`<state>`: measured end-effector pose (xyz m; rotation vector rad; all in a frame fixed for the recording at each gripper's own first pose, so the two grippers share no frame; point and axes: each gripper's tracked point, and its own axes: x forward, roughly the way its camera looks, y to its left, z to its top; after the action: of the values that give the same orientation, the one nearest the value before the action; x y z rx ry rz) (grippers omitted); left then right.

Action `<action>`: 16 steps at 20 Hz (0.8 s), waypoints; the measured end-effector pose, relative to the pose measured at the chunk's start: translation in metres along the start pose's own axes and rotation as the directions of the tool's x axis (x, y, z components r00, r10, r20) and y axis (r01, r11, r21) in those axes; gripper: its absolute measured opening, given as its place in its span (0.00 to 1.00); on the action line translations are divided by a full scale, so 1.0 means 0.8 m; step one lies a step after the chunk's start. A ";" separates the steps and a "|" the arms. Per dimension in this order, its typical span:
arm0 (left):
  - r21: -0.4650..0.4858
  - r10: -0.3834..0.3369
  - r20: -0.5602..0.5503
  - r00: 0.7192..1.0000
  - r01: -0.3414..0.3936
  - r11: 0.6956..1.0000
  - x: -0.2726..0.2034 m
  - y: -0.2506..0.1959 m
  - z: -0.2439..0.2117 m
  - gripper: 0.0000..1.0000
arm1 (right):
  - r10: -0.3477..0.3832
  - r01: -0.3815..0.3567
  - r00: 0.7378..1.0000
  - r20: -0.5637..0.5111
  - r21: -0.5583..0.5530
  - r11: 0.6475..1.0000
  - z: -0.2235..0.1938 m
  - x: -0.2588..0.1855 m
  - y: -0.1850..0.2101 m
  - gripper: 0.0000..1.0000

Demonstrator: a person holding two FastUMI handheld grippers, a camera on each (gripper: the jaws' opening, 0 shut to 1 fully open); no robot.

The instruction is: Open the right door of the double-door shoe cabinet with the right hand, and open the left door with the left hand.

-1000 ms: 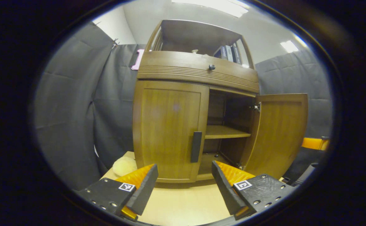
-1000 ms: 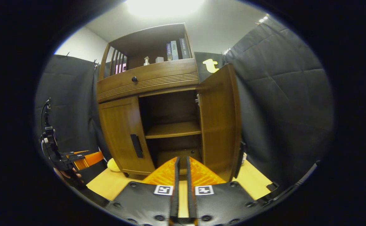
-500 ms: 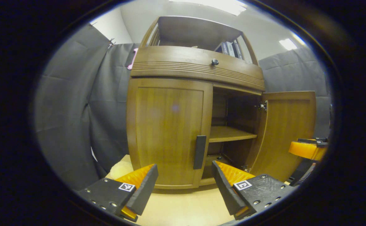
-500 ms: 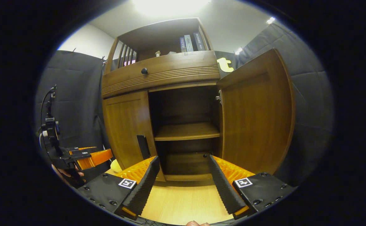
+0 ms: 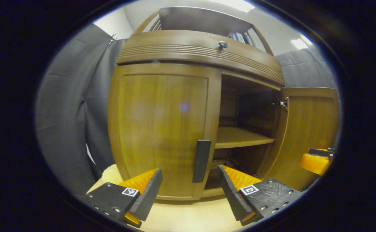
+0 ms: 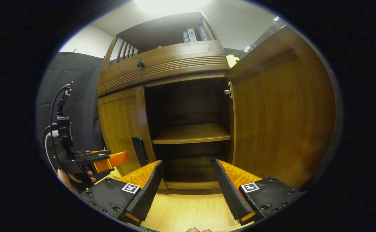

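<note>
Straight ahead on the pale wooden bench [image 5: 188, 219] stands the brown wooden double-door shoe cabinet [image 5: 194, 54], set near the bench's back edge so both doors have room to swing out toward me. Its right door [image 6: 281, 119] hangs wide open, inner face toward my right gripper view, hinge [image 6: 228, 92] showing at the top corner; that half of the job looks done. Behind it I can see the bare wooden shelf [image 6: 191, 132] and dark interior.

Now the left door [image 5: 162, 122]: flush in its frame, not yet pulled. Its black vertical bar handle [image 5: 201, 160] sits along the inner edge, low down, and that is why my left gripper [image 5: 189, 190] is lined up here, jaws spread wide with the handle sitting just above and between the orange-backed fingers [image 5: 143, 180]. Not touching yet, as far as I can tell. I judge the spread is kept so the bar can slide between the pads before I pinch.

My right gripper [image 6: 188, 188] hangs in front of the open compartment, jaws spread and holding nothing, well clear of the left door's swing. From that view I can see my left gripper [image 6: 109, 160] out to the side, pointing at the handle [image 6: 139, 150], a hand [image 6: 73, 178] wrapped under it.

Next call: ease forward, close on the bar, pull outward around the hinge side.
</note>
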<state>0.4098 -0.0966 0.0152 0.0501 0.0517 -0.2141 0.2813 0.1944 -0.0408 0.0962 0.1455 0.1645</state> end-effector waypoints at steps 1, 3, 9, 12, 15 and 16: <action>0.004 -0.001 0.000 1.000 0.001 1.000 0.012 -0.006 -0.001 1.00 | 0.006 -0.006 1.000 -0.013 0.004 1.000 -0.005 0.004 0.000 0.98; 0.011 0.010 -0.017 1.000 -0.010 1.000 0.034 -0.012 -0.008 1.00 | 0.031 -0.031 0.999 -0.027 0.002 1.000 -0.009 0.012 0.004 0.98; -0.014 0.028 -0.019 0.999 -0.029 0.999 0.076 -0.019 -0.010 0.89 | 0.070 -0.071 0.997 -0.017 -0.028 0.997 -0.004 0.041 0.001 0.92; -0.029 0.046 -0.010 0.999 -0.046 0.999 0.097 -0.020 -0.008 0.75 | 0.083 -0.084 0.996 -0.027 -0.033 0.996 -0.007 0.054 -0.002 0.93; -0.050 0.040 -0.008 0.999 -0.040 0.998 0.107 -0.023 -0.008 0.43 | 0.090 -0.091 0.995 -0.037 -0.033 0.995 -0.011 0.059 -0.003 0.93; -0.057 0.056 -0.018 0.998 -0.057 0.997 0.104 -0.021 -0.005 0.40 | 0.089 -0.091 0.995 -0.043 -0.033 0.995 -0.015 0.060 -0.004 0.93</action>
<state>0.4875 -0.1302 0.0058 -0.0045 0.0722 -0.1555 0.3270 0.2007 -0.0593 0.0650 0.1797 0.2588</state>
